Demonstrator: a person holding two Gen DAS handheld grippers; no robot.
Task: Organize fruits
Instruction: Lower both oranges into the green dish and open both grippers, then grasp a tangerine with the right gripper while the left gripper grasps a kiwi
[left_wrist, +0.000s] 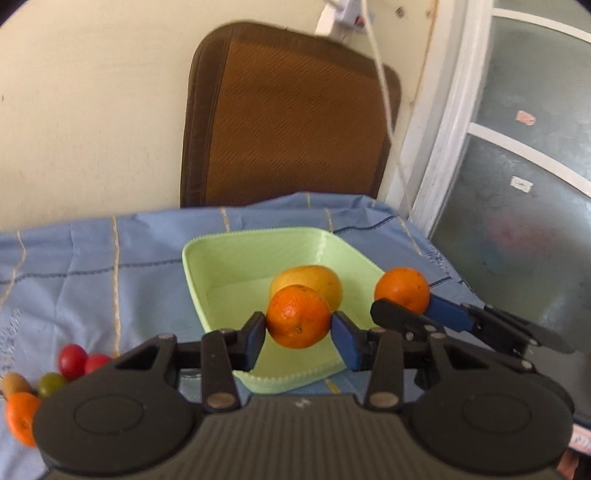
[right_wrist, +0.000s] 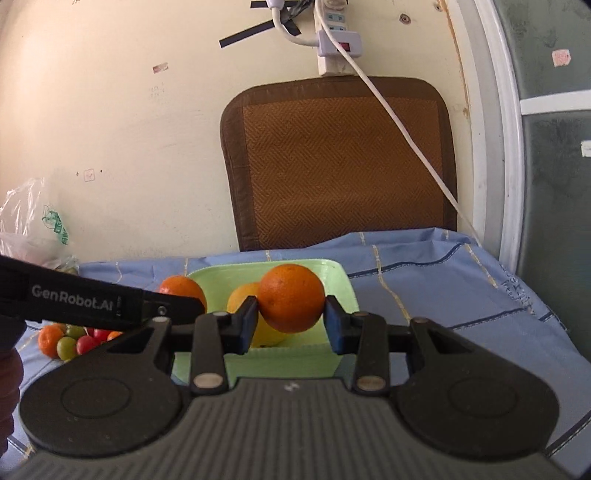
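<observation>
Legible markings: one brand name.

The white lettering "GenRobot.AI" stands on the black side of the left gripper (right_wrist: 177, 301) body, which enters the right wrist view from the left edge. A green print on the clear plastic bag (right_wrist: 33, 225) at the far left cannot be read. Small marks on the cream wall (right_wrist: 110, 110), and the stickers on the frosted glass door (right_wrist: 554, 147) at the right, are too small or blurred to read. The left wrist view shows no readable text.
</observation>
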